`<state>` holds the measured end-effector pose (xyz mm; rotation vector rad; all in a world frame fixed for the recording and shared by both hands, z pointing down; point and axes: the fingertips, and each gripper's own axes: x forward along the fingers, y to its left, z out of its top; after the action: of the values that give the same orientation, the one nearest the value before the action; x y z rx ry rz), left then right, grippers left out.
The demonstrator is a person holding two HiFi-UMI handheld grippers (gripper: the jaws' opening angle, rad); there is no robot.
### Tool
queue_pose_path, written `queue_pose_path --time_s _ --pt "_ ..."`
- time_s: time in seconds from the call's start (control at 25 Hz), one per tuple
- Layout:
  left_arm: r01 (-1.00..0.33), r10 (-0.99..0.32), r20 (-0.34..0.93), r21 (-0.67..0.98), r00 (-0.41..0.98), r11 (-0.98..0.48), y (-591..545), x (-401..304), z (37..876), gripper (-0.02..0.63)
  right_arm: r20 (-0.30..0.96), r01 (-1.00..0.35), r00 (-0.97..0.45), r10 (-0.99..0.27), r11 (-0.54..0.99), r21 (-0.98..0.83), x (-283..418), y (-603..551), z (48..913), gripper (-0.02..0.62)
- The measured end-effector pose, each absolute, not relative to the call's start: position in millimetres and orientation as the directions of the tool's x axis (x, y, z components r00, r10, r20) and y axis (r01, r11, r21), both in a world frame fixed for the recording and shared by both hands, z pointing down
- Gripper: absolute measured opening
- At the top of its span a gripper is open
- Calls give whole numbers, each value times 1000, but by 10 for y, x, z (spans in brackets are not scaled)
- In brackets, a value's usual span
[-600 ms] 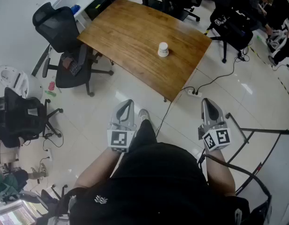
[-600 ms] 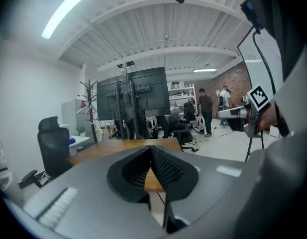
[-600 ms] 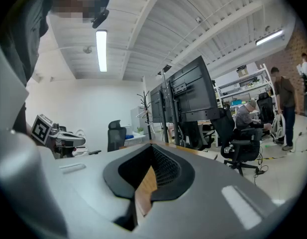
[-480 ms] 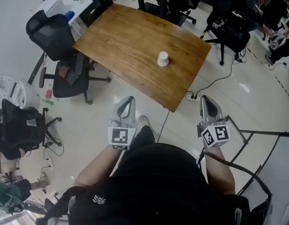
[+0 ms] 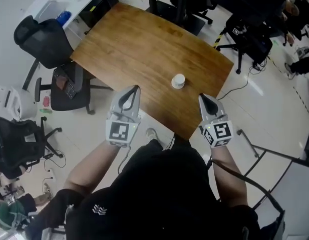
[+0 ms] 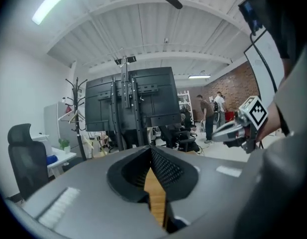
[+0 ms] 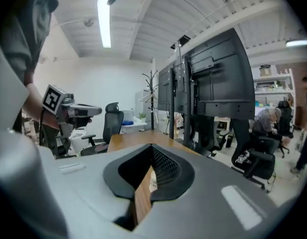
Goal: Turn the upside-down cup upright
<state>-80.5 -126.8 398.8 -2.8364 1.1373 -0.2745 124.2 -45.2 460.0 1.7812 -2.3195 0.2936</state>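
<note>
A white paper cup stands upside down near the front edge of the wooden table. My left gripper is over the table's near edge, left of the cup, with its jaws together and nothing in them. My right gripper hovers at the near right corner, a short way in front of and to the right of the cup, also shut and empty. In the right gripper view the cup shows as a sliver past the jaw tips of the right gripper. The left gripper view shows only table wood beyond the left gripper.
A black office chair stands left of the table and another lower left. A white side desk is at the far left. Black chairs and cables lie to the right. A metal frame is beside my right arm.
The person has stepped up to the table. Both grippers have moved forward from over the floor to the table's near edge, and the cup now lies just ahead of them.
</note>
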Motion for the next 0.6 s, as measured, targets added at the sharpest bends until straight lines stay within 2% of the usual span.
queue_pose_path --time_s 0.2,0.48,0.56,0.6 --pt "-814 -820 67 -95 569 -573 -1499 -1012 3631 0 382 -952 -305 -872 284 -113 1412 -930 5056 3" --pt "-887 -889 175 -118 423 -446 -1261 -1454 3787 0 515 -927 -369 -774 344 -147 1365 -1435 5676 6" --pt "-903 -906 181 -135 382 -408 -1187 -1531 3792 0 548 -917 -395 -737 352 -188 1355 -1484 5876 119" --pt "-911 -914 179 -138 363 -389 -1158 -1560 3773 0 563 -913 -405 -720 349 -210 1352 -1505 5967 137"
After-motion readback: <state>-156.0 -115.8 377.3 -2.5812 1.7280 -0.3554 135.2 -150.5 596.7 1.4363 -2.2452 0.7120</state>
